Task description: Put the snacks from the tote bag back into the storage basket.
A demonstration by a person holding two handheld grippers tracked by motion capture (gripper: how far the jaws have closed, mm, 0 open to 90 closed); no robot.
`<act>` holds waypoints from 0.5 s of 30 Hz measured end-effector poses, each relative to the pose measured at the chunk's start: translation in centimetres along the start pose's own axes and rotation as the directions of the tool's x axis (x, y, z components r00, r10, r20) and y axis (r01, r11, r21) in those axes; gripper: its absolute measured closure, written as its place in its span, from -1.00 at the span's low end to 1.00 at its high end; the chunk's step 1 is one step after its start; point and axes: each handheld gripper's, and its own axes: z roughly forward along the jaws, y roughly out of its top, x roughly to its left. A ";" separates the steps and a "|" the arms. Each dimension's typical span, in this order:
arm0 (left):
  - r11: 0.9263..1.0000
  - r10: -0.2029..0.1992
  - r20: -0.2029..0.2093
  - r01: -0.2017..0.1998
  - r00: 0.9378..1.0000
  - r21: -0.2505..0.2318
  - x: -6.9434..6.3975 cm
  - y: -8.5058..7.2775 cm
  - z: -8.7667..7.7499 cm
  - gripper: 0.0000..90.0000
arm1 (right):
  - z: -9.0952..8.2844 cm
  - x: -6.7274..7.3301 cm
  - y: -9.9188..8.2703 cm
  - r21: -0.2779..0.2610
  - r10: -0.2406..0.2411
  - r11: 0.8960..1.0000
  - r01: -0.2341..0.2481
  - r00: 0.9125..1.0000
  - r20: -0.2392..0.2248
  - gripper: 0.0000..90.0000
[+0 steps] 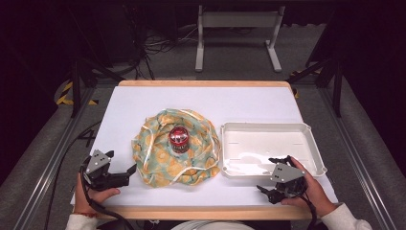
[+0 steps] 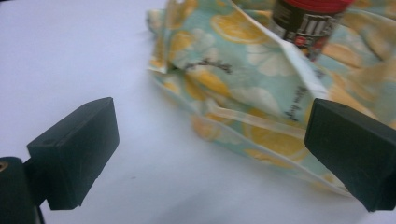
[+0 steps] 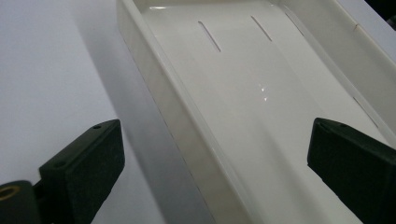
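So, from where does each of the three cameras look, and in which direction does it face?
High view: above the person's side, facing forward and down on the table; both hands hold the left gripper and right gripper.
Left gripper view: on the left gripper, jaws open, facing the patterned cloth and the jar.
Right gripper view: on the right gripper, jaws open, facing the white tray.
The high and left gripper views share the cloth and jar.

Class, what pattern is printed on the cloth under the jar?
Yellow lemon slices and white flowers on pale green cloth, clearest in the left gripper view.
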 end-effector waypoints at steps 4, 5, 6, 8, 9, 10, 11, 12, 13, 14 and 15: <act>0.999 -0.026 0.032 0.025 0.999 0.027 -0.5 0.2 0.4 -0.87 | -0.1 0.0 0.0 -0.002 -0.002 1.000 0.002 1.000 0.008 -0.90; 0.999 -0.030 0.050 0.028 0.998 0.045 -0.6 0.2 0.5 -0.85 | -0.1 0.0 0.0 0.002 -0.004 1.000 0.004 1.000 0.006 -0.90; 0.998 -0.024 0.050 0.021 0.998 0.064 -0.8 0.3 0.6 -0.86 | 0.0 0.0 0.1 0.002 -0.003 1.000 0.003 1.000 0.005 -0.90; 0.996 -0.038 0.052 0.034 0.998 0.077 -1.2 0.6 0.7 -0.84 | 0.1 0.1 0.3 -0.003 -0.009 1.000 0.009 1.000 0.009 -0.89; 0.996 -0.043 0.057 0.038 0.997 0.086 -1.3 0.7 0.7 -0.85 | 0.2 0.1 0.4 0.002 -0.010 1.000 0.010 1.000 0.006 -0.89; 0.995 -0.038 0.037 0.035 0.999 0.094 -1.6 1.0 0.7 -0.86 | 0.3 0.2 0.4 0.012 -0.016 1.000 0.016 1.000 0.001 -0.89; 0.995 -0.038 0.037 0.035 0.999 0.094 -1.6 1.0 0.7 -0.85 | 0.3 0.2 0.4 0.012 -0.016 1.000 0.016 1.000 0.001 -0.89; 0.993 -0.046 0.039 0.042 0.998 0.106 -1.7 1.3 0.7 -0.85 | 0.3 0.3 0.4 0.013 -0.017 1.000 0.017 1.000 -0.002 -0.89; 0.993 -0.057 0.043 0.052 0.997 0.106 -1.8 1.5 0.7 -0.85 | 0.3 0.2 0.4 0.008 -0.019 1.000 0.019 1.000 0.000 -0.89; 0.993 -0.052 0.033 0.048 0.998 0.112 -1.9 1.8 0.7 -0.85 | 0.3 0.2 0.4 0.006 -0.020 1.000 0.020 1.000 0.001 -0.89; 0.992 -0.048 0.025 0.044 0.999 0.119 -2.2 2.0 0.7 -0.85 | 0.3 0.1 0.3 0.008 -0.010 1.000 0.010 1.000 0.002 -0.89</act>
